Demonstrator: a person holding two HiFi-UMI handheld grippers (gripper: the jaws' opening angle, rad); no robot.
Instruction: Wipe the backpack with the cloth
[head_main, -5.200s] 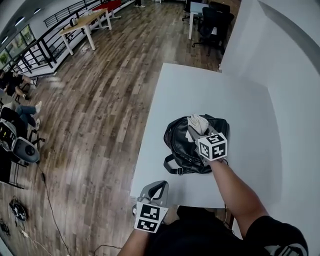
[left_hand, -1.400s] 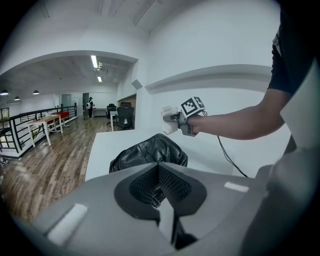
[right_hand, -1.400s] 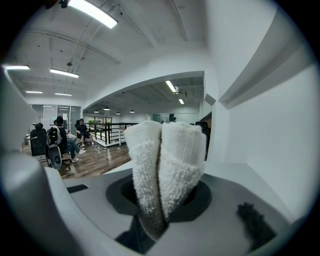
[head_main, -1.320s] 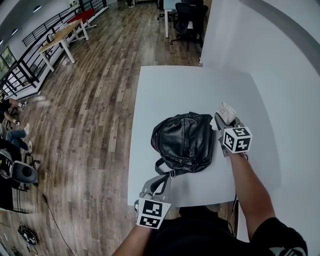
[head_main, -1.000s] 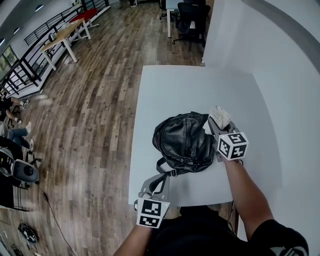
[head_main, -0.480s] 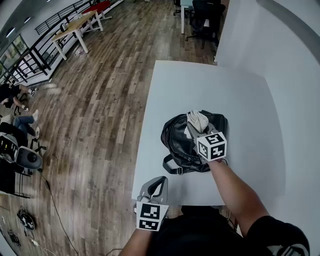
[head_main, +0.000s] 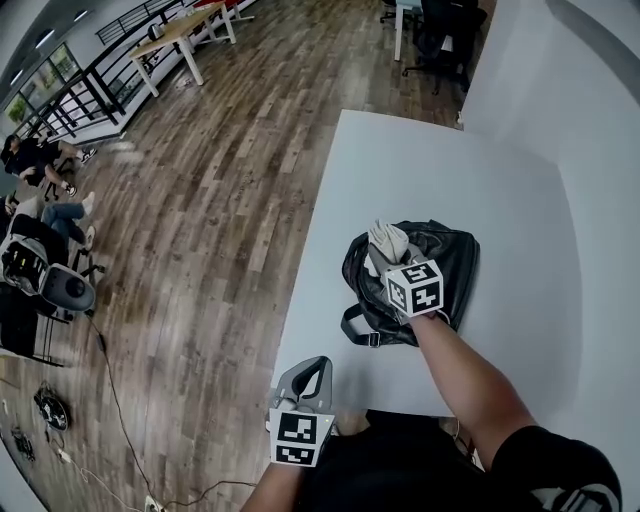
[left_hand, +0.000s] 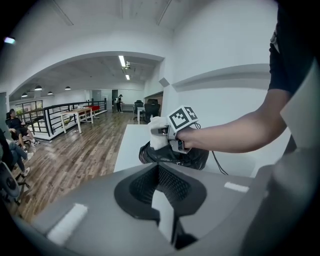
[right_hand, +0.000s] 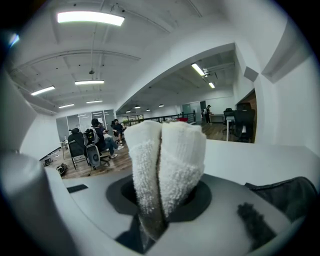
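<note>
As the right gripper (head_main: 384, 258) clenched a folded white cloth (head_main: 388, 240), the wad stood over the 9 o'clock side of a black backpack (head_main: 452, 268) and appeared to press on the leather, though the head view left the contact uncertain. In the right gripper view the jaws were clamped on the cloth (right_hand: 165, 165), which rose upright in two thick folds, with a corner of the backpack (right_hand: 285, 192) at 4 o'clock. The bag lay flat on a white table (head_main: 420, 170), toward the table's 6 o'clock edge, its strap (head_main: 356, 326) looped out at the bag's 7 o'clock. The left gripper (head_main: 312, 376) hung off the table at 7 o'clock from the bag, well apart from it; its own view showed the jaws closed together with nothing between them and looked toward the backpack (left_hand: 192, 159) at 12 o'clock. Seated people (head_main: 45, 190) occupied the wooden floor (head_main: 200, 200) at 9 o'clock.
</note>
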